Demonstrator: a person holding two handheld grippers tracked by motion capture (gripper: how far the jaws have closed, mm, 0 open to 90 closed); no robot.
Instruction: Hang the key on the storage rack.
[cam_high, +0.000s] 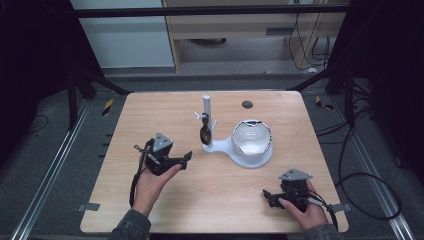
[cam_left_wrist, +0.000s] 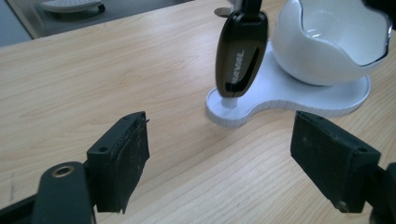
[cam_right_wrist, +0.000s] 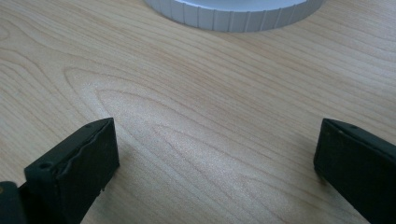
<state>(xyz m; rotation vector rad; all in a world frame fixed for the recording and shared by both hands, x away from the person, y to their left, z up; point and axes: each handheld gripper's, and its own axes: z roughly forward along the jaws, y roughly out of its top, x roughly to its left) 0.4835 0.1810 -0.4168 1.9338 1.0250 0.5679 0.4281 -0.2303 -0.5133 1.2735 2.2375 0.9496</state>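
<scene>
From the high view, your left hand (cam_high: 150, 182) comes in from the bottom and holds the left claw (cam_high: 186, 159) low over the pale wooden desk (cam_high: 165, 115), pointing right toward the white stand (cam_high: 227, 147). Your right hand (cam_high: 302, 210) holds the right claw (cam_high: 266, 196) near the front right corner, pointing left. The stand has a flat, rounded base, a slim upright post (cam_high: 206, 107) and a glossy white bowl (cam_high: 252, 137) with a jagged rim. A dark key fob (cam_high: 204, 133) hangs beside the post. Bare desk lies open on every side of the stand.

In the left claw view, your jaws stand spread wide with nothing between them. The key fob (cam_left_wrist: 240, 53) hangs glossy and oblong just ahead, with pale lettering too blurred to read, the bowl (cam_left_wrist: 327, 42) right of it.

In the right claw view, your jaws are also wide apart over bare wood grain, the stand's ribbed white edge (cam_right_wrist: 233, 16) ahead.
</scene>
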